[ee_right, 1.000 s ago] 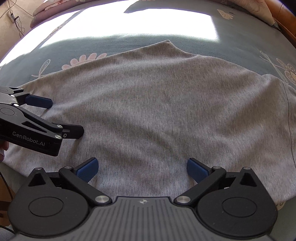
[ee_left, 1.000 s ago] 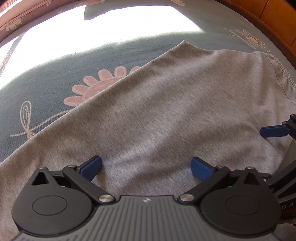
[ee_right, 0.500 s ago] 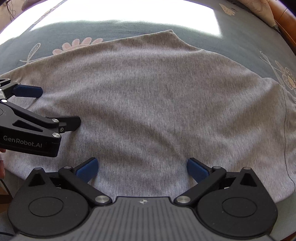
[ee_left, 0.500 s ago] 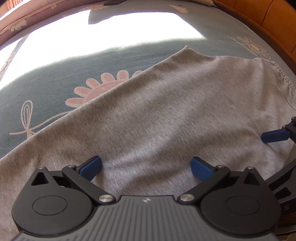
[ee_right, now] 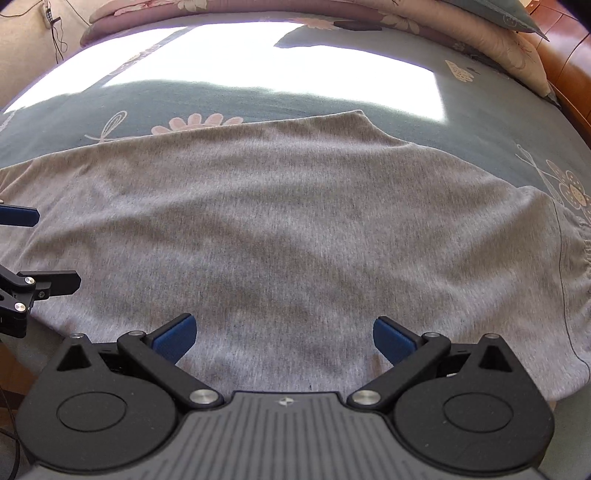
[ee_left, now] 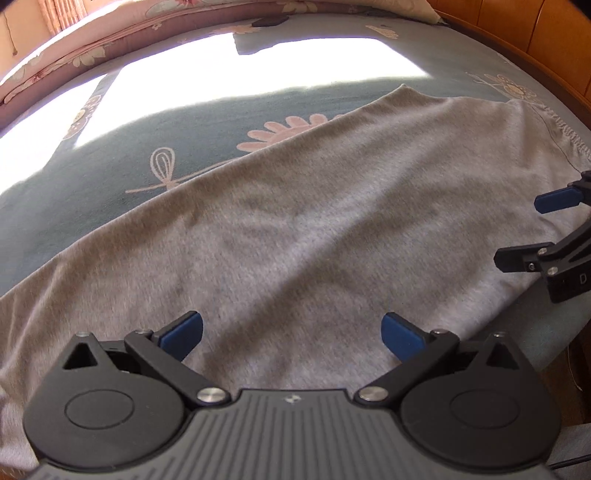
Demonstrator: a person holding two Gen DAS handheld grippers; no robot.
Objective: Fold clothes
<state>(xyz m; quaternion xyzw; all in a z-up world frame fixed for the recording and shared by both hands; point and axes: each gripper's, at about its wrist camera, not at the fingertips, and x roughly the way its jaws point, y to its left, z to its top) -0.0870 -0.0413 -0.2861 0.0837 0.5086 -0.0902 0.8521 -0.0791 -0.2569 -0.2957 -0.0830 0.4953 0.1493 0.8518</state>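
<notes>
- The left gripper (ee_left: pixel 291 332) is hanging low over the near edge of a grey garment (ee_left: pixel 314 229), its two blue-tipped fingers (ee_left: pixel 183 330) standing wide apart with nothing between them.
- The right gripper (ee_right: pixel 284 334) is doing the same just beside it, fingers (ee_right: pixel 175 334) spread wide over the grey cloth and gripping nothing.
- The grey garment is lying spread flat on a bed sheet (ee_right: pixel 258 99), reaching ahead of both grippers and out to either side; a stitched, gathered hem (ee_right: pixel 576 258) is showing at the far right of the right gripper.
- The bed sheet is a grey-blue cloth with pink flowers (ee_left: pixel 291 129) and looped line drawings, and a bright patch of sunlight (ee_left: pixel 258 70) is falling across it well beyond the garment.
- In the left wrist view the right gripper is poking in from the right edge, and a single pale letter "D" (ee_left: pixel 583 278) is readable on its black body; the rest of the marking is cut off.
- Folded floral bedding (ee_right: pixel 480 33) is lying at the far end of the bed, ahead of both grippers.
- A wooden bed frame (ee_left: pixel 535 33) is curving along the far right.
</notes>
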